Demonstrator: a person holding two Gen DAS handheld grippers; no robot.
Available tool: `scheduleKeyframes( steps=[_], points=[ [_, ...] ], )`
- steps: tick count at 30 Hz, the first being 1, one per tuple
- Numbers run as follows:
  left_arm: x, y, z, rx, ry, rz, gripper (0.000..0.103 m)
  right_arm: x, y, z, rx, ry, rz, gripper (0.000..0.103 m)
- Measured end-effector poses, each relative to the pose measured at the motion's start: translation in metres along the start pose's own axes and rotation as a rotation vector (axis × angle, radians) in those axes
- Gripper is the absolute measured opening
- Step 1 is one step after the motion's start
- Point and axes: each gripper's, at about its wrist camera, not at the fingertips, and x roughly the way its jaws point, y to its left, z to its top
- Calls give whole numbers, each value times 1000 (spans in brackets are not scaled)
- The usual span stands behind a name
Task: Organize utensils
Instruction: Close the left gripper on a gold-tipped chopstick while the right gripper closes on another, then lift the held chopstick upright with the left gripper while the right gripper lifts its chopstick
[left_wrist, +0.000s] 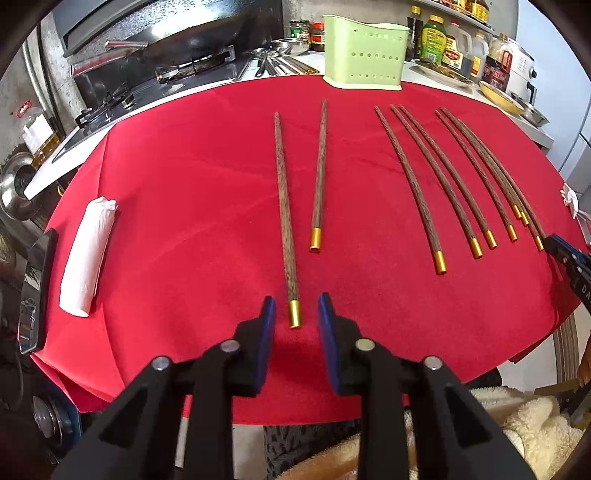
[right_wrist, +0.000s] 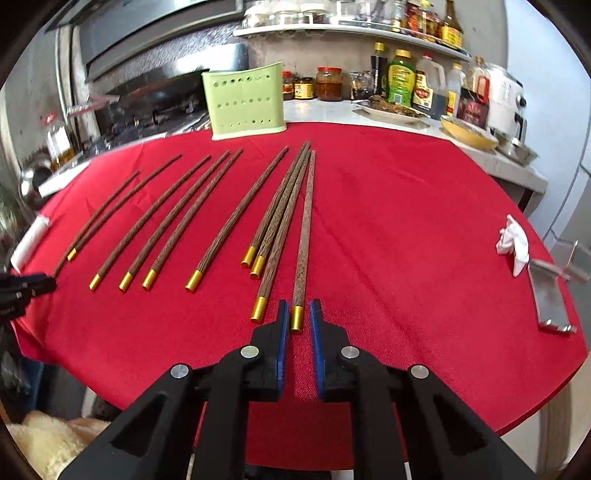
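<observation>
You are working at a red cloth (right_wrist: 406, 229) spread beside a kitchen counter, with a wok on the stove behind and sauce bottles (right_wrist: 400, 79) lined along the back. The far left of the cloth is hard to read in your right wrist view: the leftmost chopsticks (right_wrist: 110, 210) blur together, and your left gripper (right_wrist: 26, 290) shows only as a dark tip at the edge. A green perforated holder (left_wrist: 364, 51) stands at the cloth's far edge. A rolled white towel (left_wrist: 86, 258) lies at the left, crumpled tissue (right_wrist: 511, 242) and a metal bracket (right_wrist: 550, 295) at the right. Your left gripper's fingers (left_wrist: 267, 321) stand apart, flanking the gold cap of one chopstick (left_wrist: 286, 218) without touching. Your right gripper (right_wrist: 296, 314) is also parted, straddling the cap of the rightmost chopstick (right_wrist: 304, 229).
</observation>
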Motion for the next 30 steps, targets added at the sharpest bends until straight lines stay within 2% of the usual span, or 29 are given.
scheduleKeyframes(
  steps=[5,6,11,20,24,30],
  points=[
    [5,-2,7,8,-33,20,8,4,0,4,11,-21,-7,10],
    [5,-1,6,4,-40,12,7,4,-1,4,10,-21,-11,7],
    [-7,4,7,-15,-93,-34,7,-2,-2,5,19,-16,10,7],
    [-68,16,29,-39,-311,-83,7,-57,-2,36,-5,-198,-5,7],
    [-92,20,46,-37,-411,-75,7,-88,0,68,-32,-323,-3,6],
    [-127,28,79,-27,-538,-94,7,-106,-5,121,-51,-414,-1,6]
  ],
)
